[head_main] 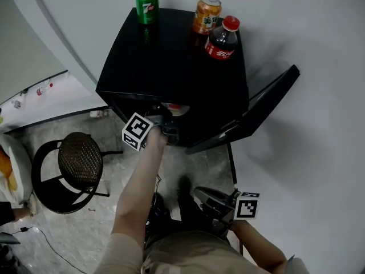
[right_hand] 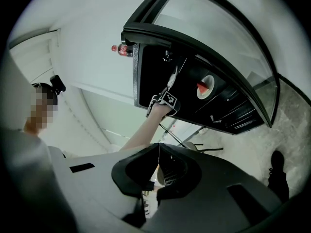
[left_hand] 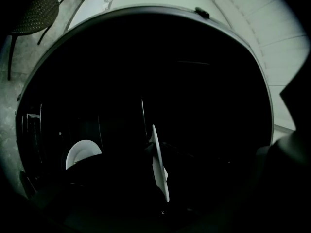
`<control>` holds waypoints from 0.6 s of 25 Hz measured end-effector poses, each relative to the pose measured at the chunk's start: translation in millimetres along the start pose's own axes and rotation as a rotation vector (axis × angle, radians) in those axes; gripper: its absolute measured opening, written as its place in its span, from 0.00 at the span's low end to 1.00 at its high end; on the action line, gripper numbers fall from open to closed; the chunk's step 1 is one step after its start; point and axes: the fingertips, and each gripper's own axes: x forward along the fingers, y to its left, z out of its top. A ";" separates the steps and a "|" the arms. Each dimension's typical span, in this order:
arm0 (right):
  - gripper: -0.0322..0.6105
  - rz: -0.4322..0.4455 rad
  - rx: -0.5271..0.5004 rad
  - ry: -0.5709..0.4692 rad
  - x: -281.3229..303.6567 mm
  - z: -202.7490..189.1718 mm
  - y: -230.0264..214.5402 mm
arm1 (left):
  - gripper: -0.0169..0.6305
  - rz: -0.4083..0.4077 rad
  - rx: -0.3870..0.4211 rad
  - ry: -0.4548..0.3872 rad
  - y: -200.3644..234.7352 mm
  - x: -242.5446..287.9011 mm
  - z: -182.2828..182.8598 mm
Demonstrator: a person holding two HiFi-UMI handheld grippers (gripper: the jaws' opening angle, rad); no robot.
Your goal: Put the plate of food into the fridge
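Two readable labels atop fridge (head_main: 171, 61): 7UP can (head_main: 147, 5), Coca-Cola bottle (head_main: 222, 40). Left gripper (head_main: 169, 123) clamps plate (left_hand: 158, 164) (edge-on); right gripper (right_hand: 158, 152) closed, empty.

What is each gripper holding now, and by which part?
The left gripper holds the plate by its rim, inside the fridge. The right gripper is shut and holds nothing.

Fridge (head_main: 171, 61) glossy black; plate (left_hand: 158, 164) smooth white (glazed look); stool seat (head_main: 80, 160) woven
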 end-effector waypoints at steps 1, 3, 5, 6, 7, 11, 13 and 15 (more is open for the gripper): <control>0.08 -0.002 0.000 0.004 0.3 -0.4 -0.2 | 0.11 -0.016 -0.001 -0.004 -2.4 -0.8 -0.1; 0.08 -0.006 -0.006 0.010 1.2 -1.7 -1.0 | 0.25 -0.035 -0.009 -0.017 -6.2 -3.7 1.9; 0.08 -0.008 -0.013 0.018 2.6 -3.6 -1.1 | 0.33 -0.027 0.003 -0.024 -6.5 -9.8 5.5; 0.08 -0.007 -0.015 0.022 3.3 -4.5 -0.8 | 0.34 -0.023 0.018 -0.017 -6.4 -14.2 5.7; 0.08 -0.007 -0.016 0.024 3.8 -5.2 -0.9 | 0.34 -0.020 0.035 -0.004 -6.4 -19.3 4.2; 0.08 -0.010 -0.017 0.032 6.1 -6.8 -3.0 | 0.34 0.010 0.080 0.070 -1.8 -42.4 -11.8; 0.08 -0.007 -0.023 0.038 7.9 -7.3 -2.5 | 0.34 0.031 0.092 0.100 3.2 -50.6 -19.8; 0.08 -0.006 -0.027 0.039 8.8 -6.8 -2.2 | 0.31 0.039 0.107 0.129 5.7 -49.6 -26.9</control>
